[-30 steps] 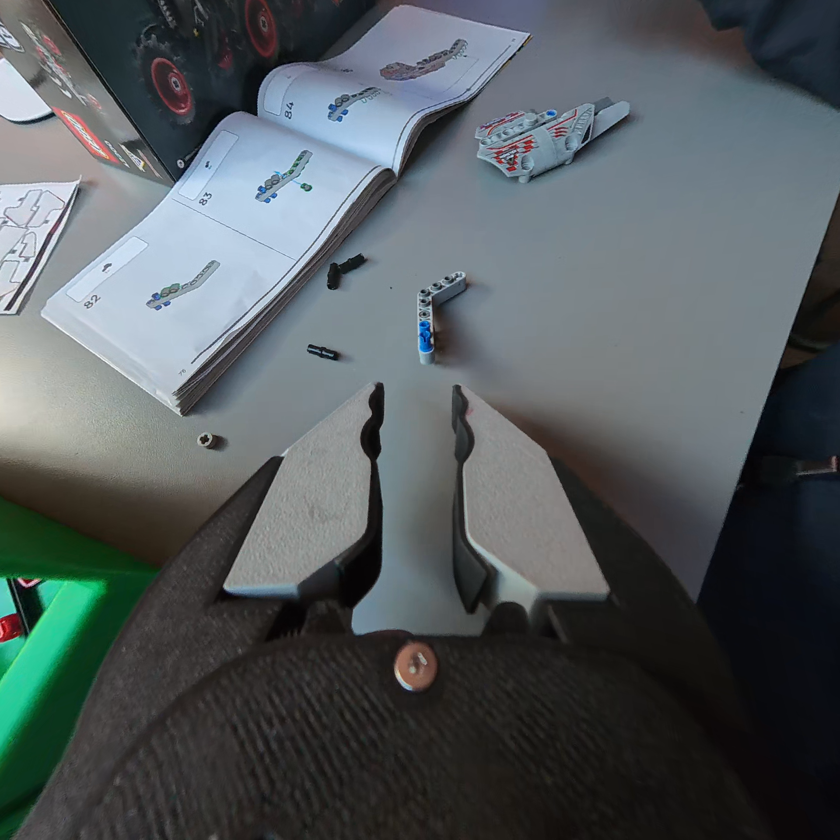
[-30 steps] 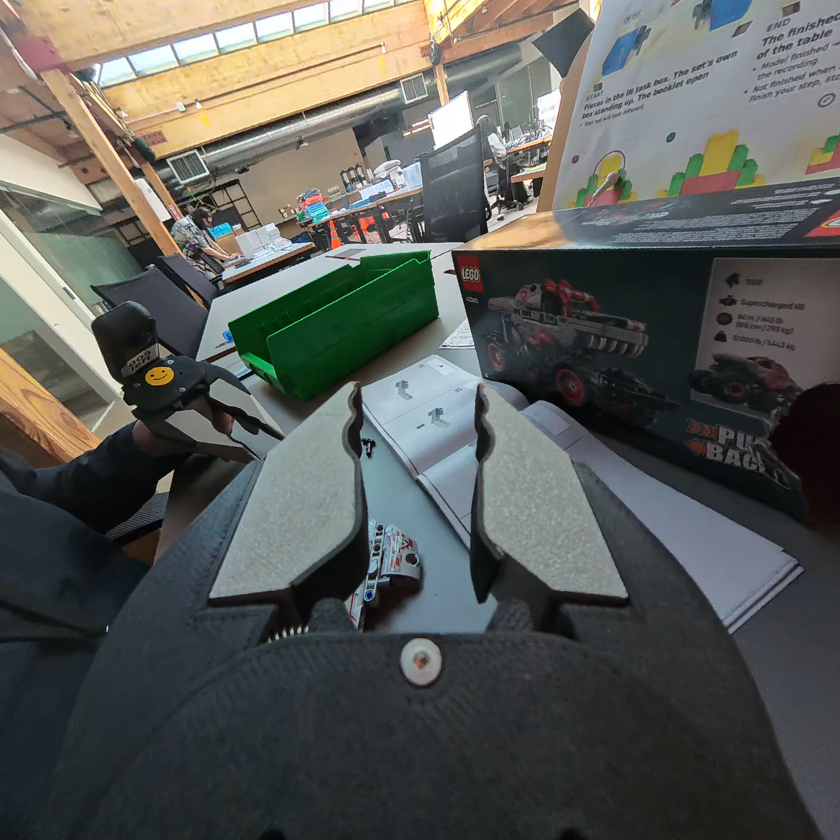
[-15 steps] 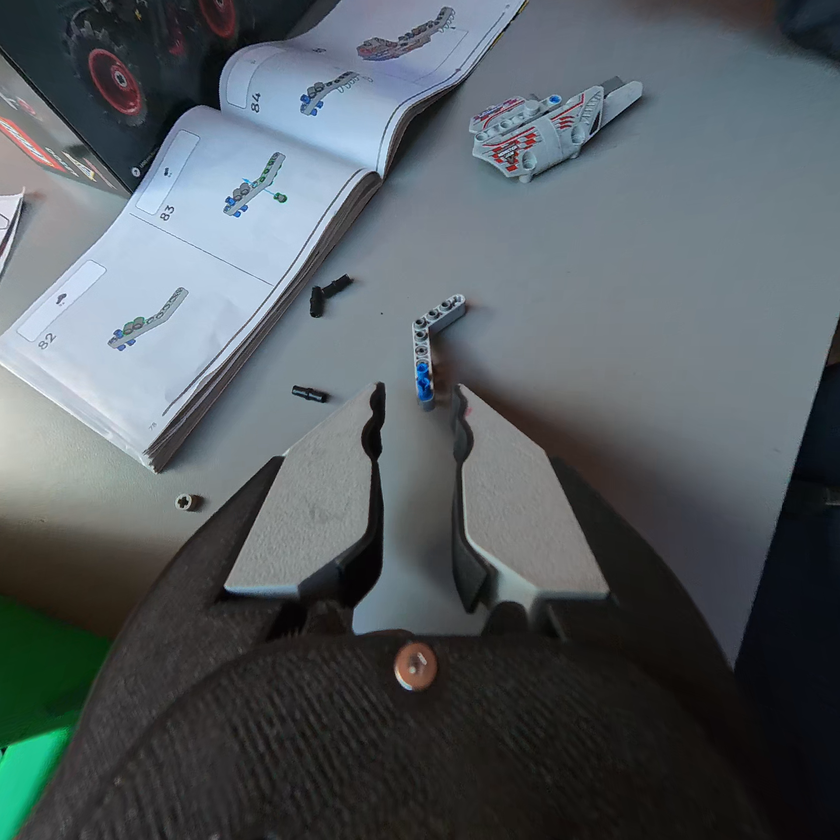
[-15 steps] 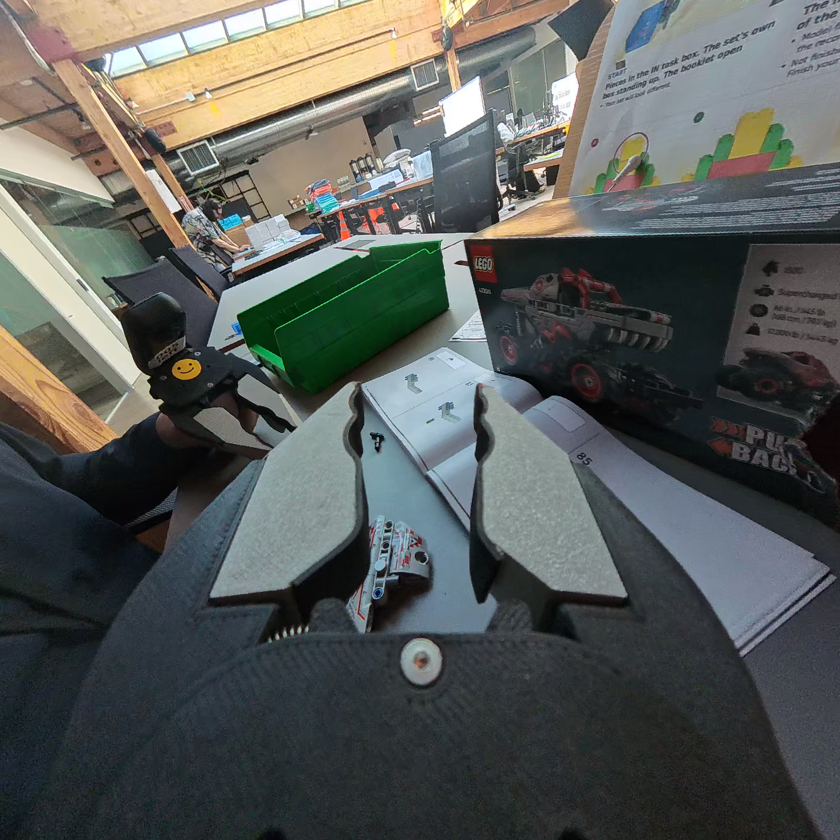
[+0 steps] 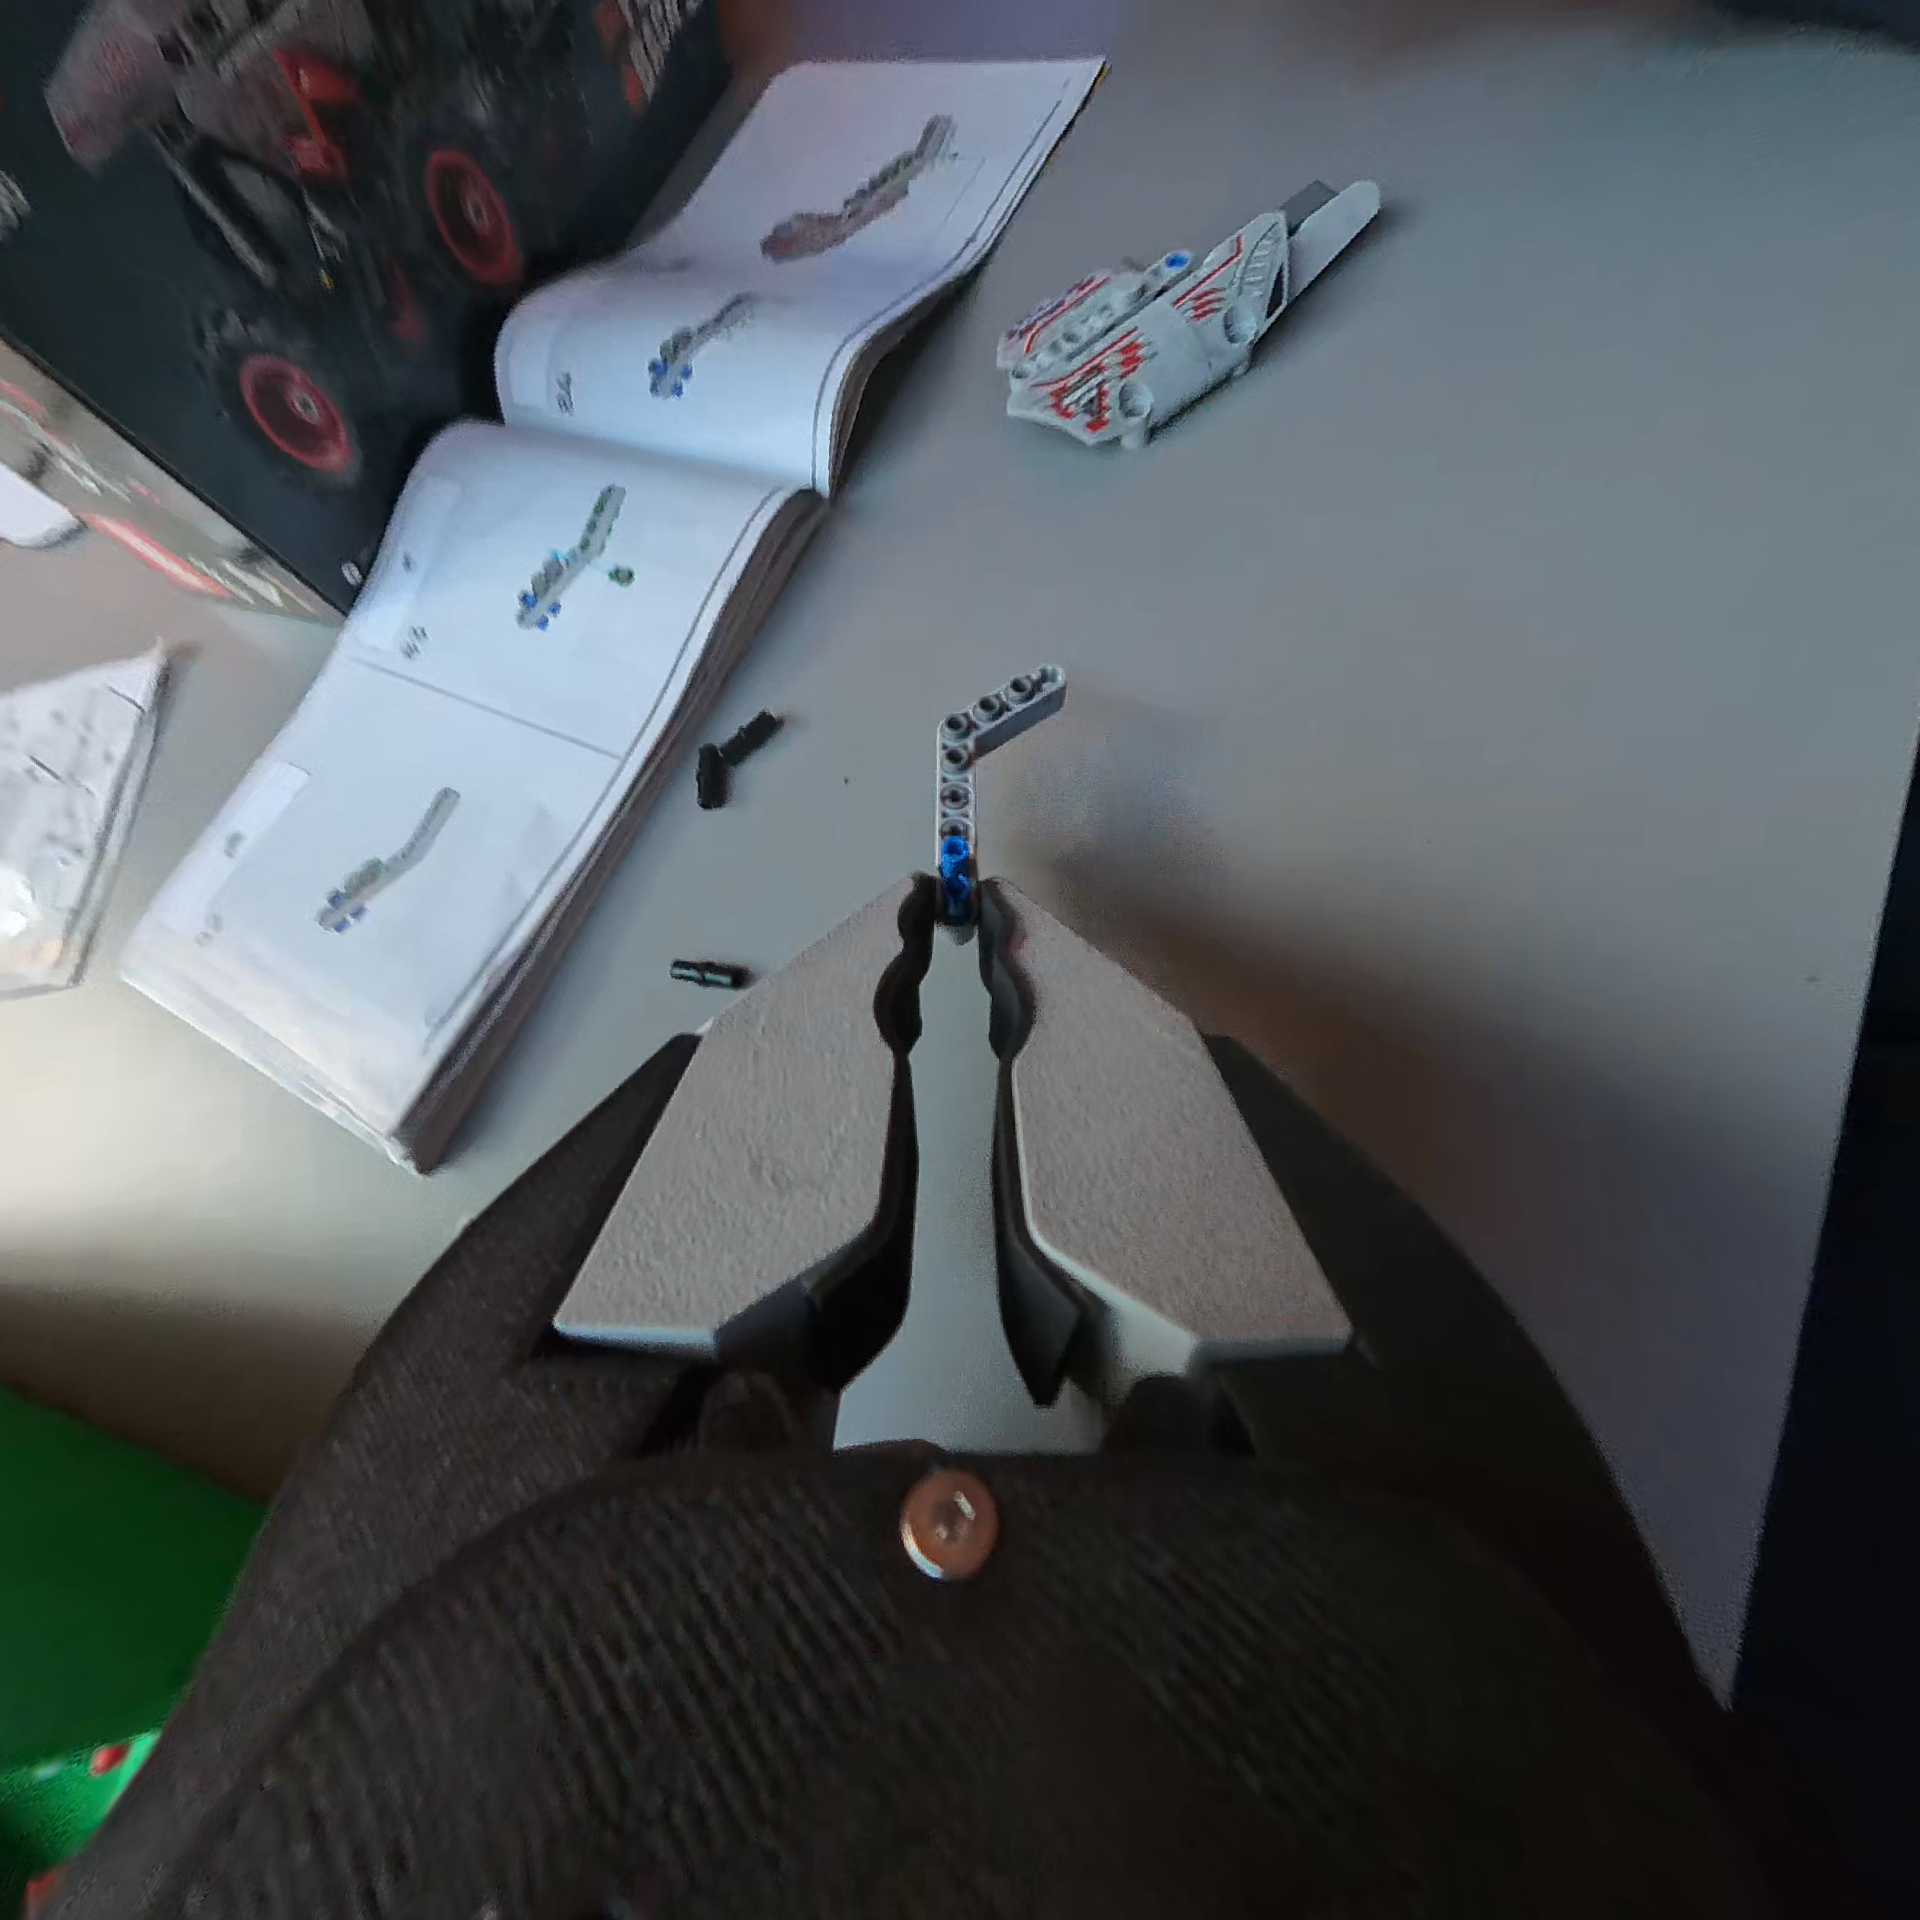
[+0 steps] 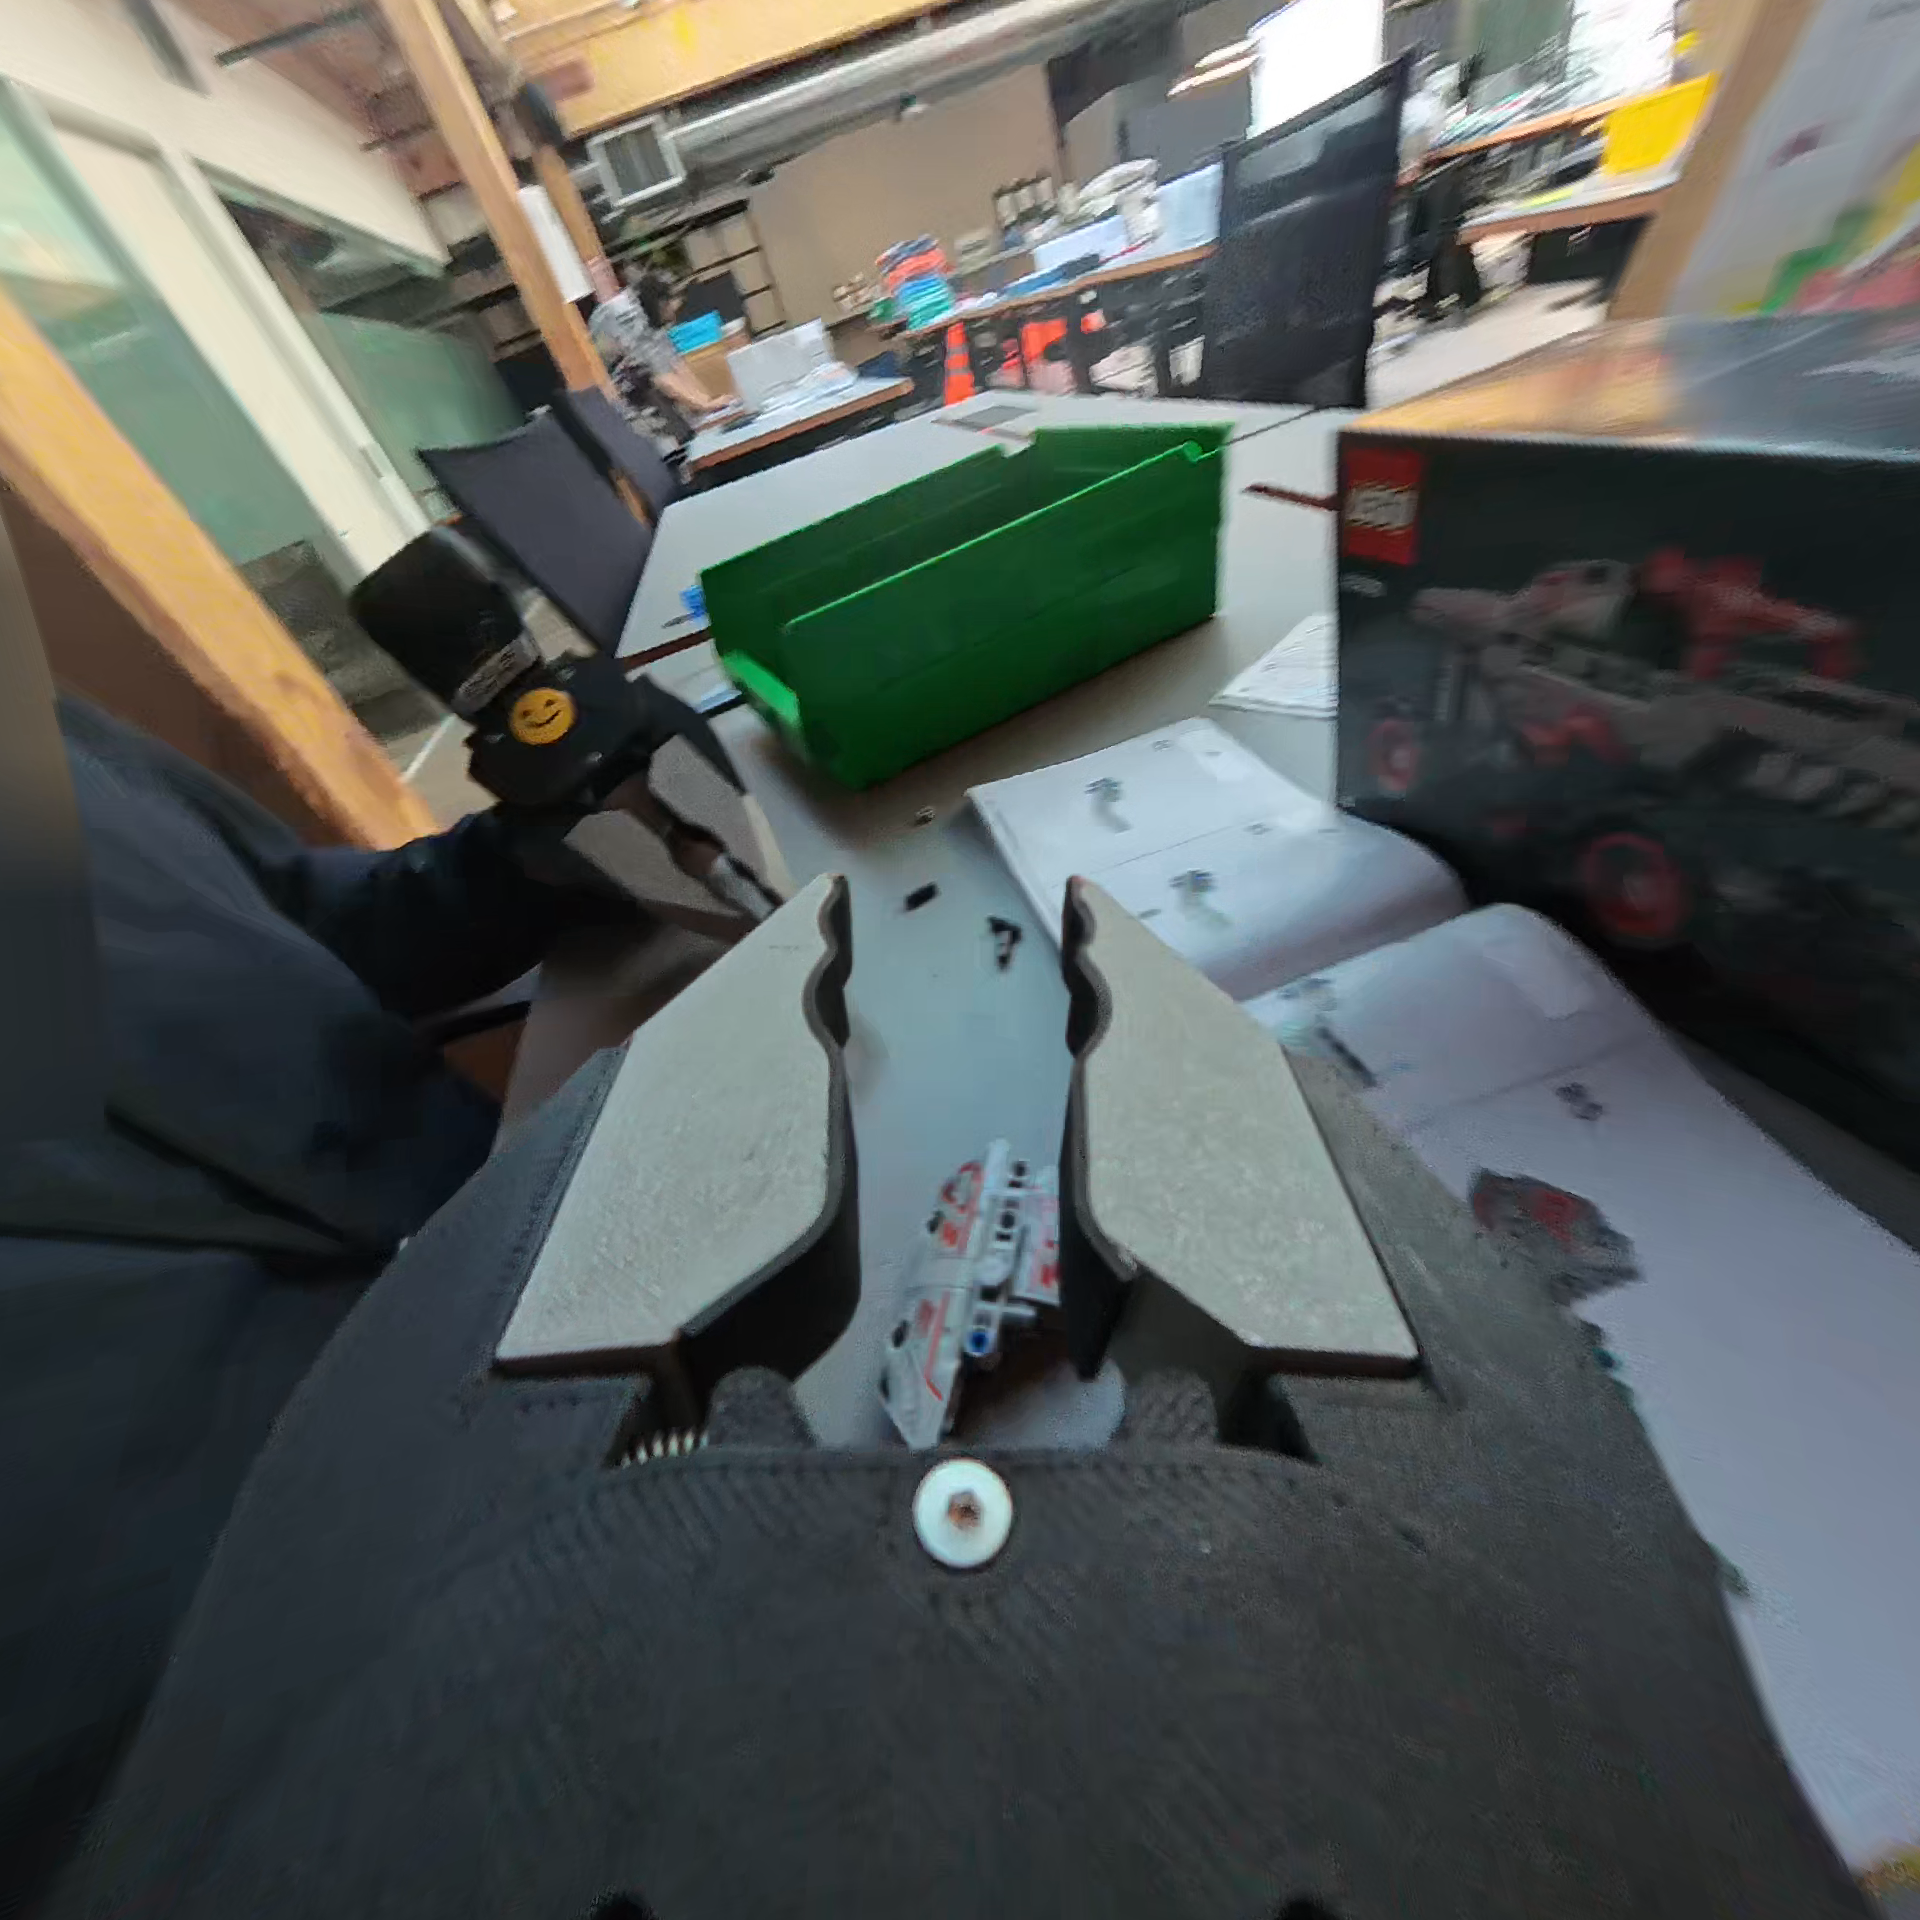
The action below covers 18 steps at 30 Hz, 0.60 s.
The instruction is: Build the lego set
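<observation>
A grey bent beam (image 5: 958, 764) with blue pins (image 5: 954, 862) lies on the grey table (image 5: 1351, 727). My left gripper (image 5: 956, 902) has its tips closed on the beam's near end at the blue pins. It also shows at the left of the right wrist view (image 6: 644, 821). A grey assembly with red markings (image 5: 1153, 332) lies farther off to the right. In the right wrist view this assembly (image 6: 977, 1278) sits on the table below and between my fingers. My right gripper (image 6: 954, 904) is open and empty above it.
An open instruction booklet (image 5: 499, 727) lies left of the beam, with the set's dark box (image 5: 260, 260) behind it. Two black pins (image 5: 732, 746) (image 5: 710, 972) lie beside the booklet. A green bin (image 6: 977, 623) stands at the far left. The table edge (image 5: 1829, 1143) runs close on the right. Some 20 cm of space lies between my two pairs of fingers.
My left gripper moved forward to the bent beam and its jaws closed on the near end. My right gripper shifted so the marked assembly now shows between its fingers.
</observation>
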Each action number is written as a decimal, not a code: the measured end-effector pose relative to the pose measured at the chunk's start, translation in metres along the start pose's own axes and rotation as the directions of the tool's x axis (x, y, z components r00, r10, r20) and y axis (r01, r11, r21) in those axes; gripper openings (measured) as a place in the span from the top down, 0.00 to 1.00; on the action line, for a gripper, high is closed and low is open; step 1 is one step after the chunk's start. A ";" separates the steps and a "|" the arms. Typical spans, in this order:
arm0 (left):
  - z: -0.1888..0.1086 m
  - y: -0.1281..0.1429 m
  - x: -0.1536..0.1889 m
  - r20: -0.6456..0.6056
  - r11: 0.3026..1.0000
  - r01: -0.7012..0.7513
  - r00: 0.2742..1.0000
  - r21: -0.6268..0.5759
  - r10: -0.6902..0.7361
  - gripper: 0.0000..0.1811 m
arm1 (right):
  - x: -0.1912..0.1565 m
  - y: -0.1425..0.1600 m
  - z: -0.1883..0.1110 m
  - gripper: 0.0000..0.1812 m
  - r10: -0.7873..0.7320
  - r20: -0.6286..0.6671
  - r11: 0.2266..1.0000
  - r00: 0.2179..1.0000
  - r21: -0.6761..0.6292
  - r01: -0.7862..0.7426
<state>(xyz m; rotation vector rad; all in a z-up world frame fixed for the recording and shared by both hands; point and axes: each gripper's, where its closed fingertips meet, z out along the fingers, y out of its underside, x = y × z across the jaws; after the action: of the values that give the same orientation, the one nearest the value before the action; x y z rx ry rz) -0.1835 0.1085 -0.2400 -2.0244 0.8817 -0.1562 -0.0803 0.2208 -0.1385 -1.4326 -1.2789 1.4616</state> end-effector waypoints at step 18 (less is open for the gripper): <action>-0.038 -0.065 0.024 0.471 0.633 -0.769 0.592 0.087 0.654 0.97 | -0.110 0.068 0.068 0.96 -0.009 0.414 0.944 0.910 -0.295 0.144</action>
<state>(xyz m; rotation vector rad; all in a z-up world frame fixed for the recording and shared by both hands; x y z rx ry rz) -0.1478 0.0896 -0.1720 -1.2137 1.2584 0.5545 -0.1228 0.0879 -0.1803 -1.2898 -1.8867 1.6073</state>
